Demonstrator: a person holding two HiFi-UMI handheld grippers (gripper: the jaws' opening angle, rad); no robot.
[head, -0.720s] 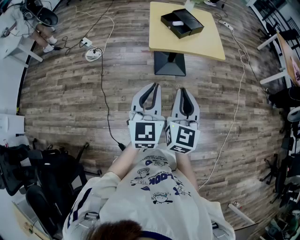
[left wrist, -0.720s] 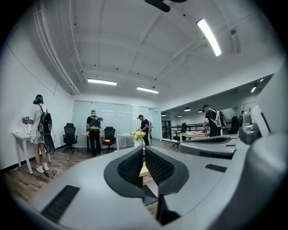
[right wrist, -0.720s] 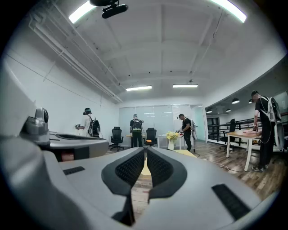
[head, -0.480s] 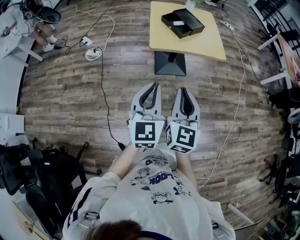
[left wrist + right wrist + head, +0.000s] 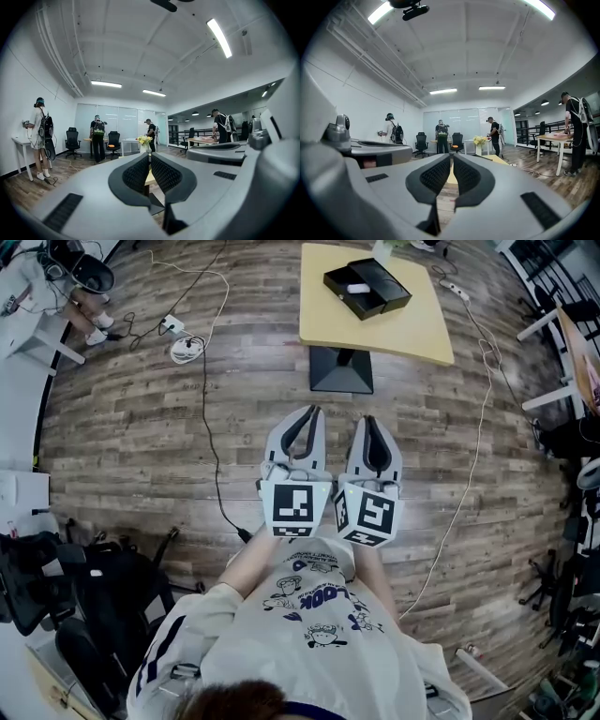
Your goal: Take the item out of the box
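both grippers are held level and side by side just in front of the torso, well apart from the table (image 5: 403, 334) ahead, so nothing of the task is within reach. the left gripper (image 5: 310, 416) is clenched on nothing: in its own view the ribbed pads (image 5: 136, 174) are seen meeting at the tips, with only floor and table edge beyond them. the right gripper (image 5: 367, 425) is likewise closed and empty, its pads (image 5: 436, 174) brought together. this is judged to be a starting posture, the jaws shut because no grasp is due before the table is approached. the box (image 5: 384, 298) lies open on the far part of the table, and a small white item (image 5: 357, 287) is seen inside it; what it is cannot be made out from here. the item is judged not yet taken out, and a walk forward and an opening of the jaws would be called for first.
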